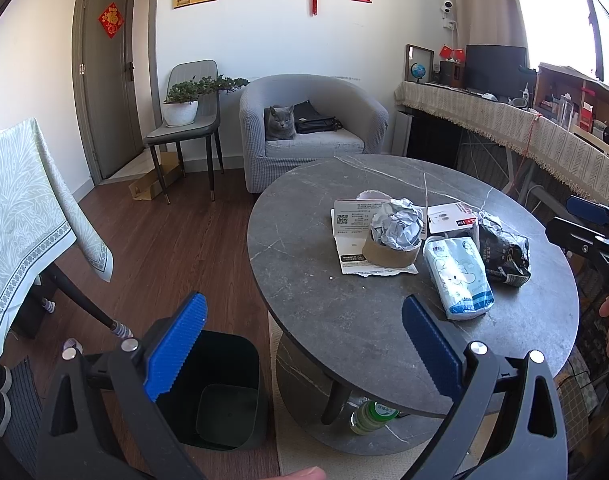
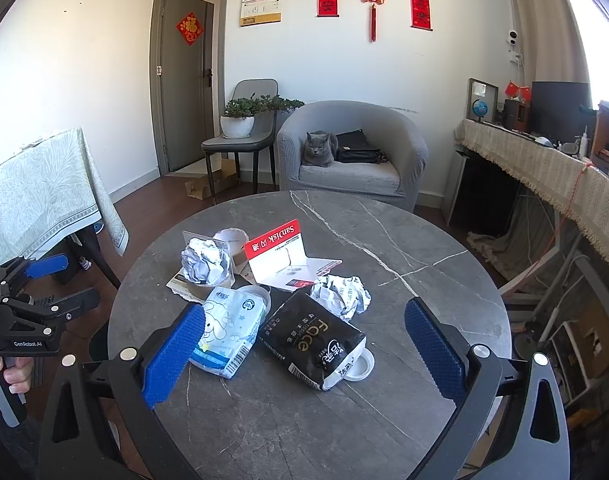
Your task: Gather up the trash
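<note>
risk check: both grippers wide open, nothing picked up yet

hazards, as judged from the current layout:
- the trash sits packed in one cluster on the round stone table (image 2: 384,240). closing on the black tissue pack (image 2: 312,344) could drag the crumpled paper ball (image 2: 340,294) touching its far end, or shove the white lid (image 2: 362,364) under its near corner off the table edge.
- the blue-and-white tissue pack (image 2: 228,328) lies against the right gripper's left pad — a sideways move may push it rather than grasp it.
- the sandisk card package (image 2: 282,258) stands folded upright and looks easy to tip.
- the black trash bin (image 1: 220,392) stands on the floor beside the table; a release from table height could miss it.

gripper state:
- left gripper (image 1: 304,344): fingers spread fully apart, holding nothing, hanging over the table edge and the bin.
- right gripper (image 2: 304,356): fingers spread fully apart, gripping nothing, framing the two tissue packs.
</note>
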A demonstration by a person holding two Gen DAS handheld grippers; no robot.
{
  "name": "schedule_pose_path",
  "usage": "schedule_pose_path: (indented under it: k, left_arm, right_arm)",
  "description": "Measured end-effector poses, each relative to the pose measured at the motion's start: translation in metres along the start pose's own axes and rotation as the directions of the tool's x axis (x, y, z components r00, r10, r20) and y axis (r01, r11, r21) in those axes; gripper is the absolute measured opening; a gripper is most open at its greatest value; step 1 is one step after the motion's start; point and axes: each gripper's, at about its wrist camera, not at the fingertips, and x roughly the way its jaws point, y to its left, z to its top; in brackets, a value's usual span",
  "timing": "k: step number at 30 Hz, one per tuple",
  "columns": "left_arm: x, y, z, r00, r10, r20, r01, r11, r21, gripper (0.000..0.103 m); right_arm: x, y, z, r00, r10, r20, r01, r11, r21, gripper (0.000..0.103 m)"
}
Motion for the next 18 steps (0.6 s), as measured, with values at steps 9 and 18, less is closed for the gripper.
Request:
schedule_pose_path:
  k: [9,18]
  left_arm:
    - [0.0,-0.002,0.003,0.999,-0.034,0.001,0.034,0.999,0.006,0.096]
    - [0.003,-0.026,0.005,0.985,-0.174,-0.012,0.174,0.985,0.006,0.07]
  right_arm:
    - [0.003,-0.006,-0.003,0.999,0.03,-0.032,-0.03,0.999,0.017,0.101]
    - [0.009,-0.02,-0.015,0.996,0.013,-0.092,-0.01,0.999,0.033,0.1]
